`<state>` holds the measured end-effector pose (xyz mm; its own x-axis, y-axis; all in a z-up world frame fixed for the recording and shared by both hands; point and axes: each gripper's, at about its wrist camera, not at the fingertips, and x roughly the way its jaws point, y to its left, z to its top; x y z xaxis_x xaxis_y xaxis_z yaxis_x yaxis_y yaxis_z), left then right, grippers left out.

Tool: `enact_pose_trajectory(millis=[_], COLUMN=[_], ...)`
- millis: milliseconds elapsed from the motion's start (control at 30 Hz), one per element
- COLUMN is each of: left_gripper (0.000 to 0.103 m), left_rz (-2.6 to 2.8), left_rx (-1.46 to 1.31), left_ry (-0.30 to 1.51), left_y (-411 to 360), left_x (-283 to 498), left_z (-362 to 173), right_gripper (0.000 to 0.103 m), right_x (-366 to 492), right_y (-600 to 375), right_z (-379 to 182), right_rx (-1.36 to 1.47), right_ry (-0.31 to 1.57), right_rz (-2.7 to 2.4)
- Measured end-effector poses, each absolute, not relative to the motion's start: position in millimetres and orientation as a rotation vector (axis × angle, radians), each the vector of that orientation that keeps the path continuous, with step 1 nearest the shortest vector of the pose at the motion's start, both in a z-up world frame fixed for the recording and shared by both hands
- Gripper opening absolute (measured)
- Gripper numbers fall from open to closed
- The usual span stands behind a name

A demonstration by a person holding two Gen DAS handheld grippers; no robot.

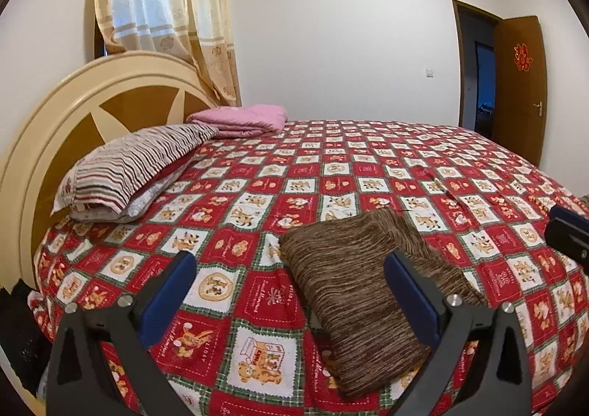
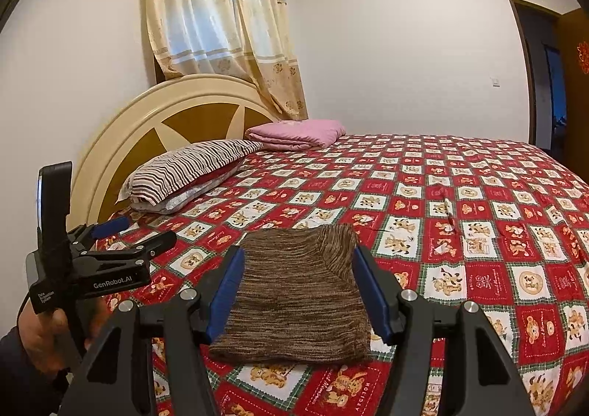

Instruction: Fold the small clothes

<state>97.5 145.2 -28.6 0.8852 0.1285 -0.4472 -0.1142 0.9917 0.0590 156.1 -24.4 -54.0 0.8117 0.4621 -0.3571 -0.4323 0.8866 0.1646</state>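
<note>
A brown striped knit garment (image 1: 360, 291) (image 2: 302, 298) lies folded into a flat rectangle on the red checked bedspread (image 1: 257, 195) (image 2: 460, 232) near the bed's front edge. My left gripper (image 1: 289, 261) is open just left of the garment, and its right finger (image 1: 408, 291) hangs over the cloth. My right gripper (image 2: 298, 254) is open in front of the garment, with the fold lying flat on the bed between its blue pads (image 2: 228, 287), untouched. In the right wrist view the left gripper (image 2: 143, 232) shows at the left, held by a hand (image 2: 36, 338). The right gripper's tip (image 1: 567, 235) shows at the left wrist view's right edge.
A striped pillow (image 1: 140, 169) (image 2: 191, 169) and a folded pink blanket (image 1: 243, 119) (image 2: 298, 134) lie by the round headboard (image 1: 73, 110) (image 2: 147, 121). Curtains (image 1: 165, 11) hang behind it. An open wooden door (image 1: 522, 84) stands at the far right.
</note>
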Motion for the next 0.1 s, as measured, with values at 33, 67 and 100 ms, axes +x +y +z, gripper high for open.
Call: enact_pose_trajectory(millis=[33, 67, 100], left_gripper=[0.103, 0.103, 0.103], left_rz=[0.125, 0.120, 0.116], left_rx=[0.035, 0.037, 0.039], left_ry=[0.464, 0.462, 0.464], left_y=[144.4, 143.7, 143.4], left_x=[97.7, 98.1, 98.5], left_z=[-28.7, -28.5, -28.7], right_gripper=[0.062, 0.062, 0.062], right_x=[156.2, 155.6, 155.4], right_y=[-24.8, -24.8, -25.1], right_z=[-54.1, -54.5, -55.1], right_rx=[0.077, 0.077, 0.076], right_ry=[0.401, 0.402, 0.404], right_rz=[0.478, 0.478, 0.477])
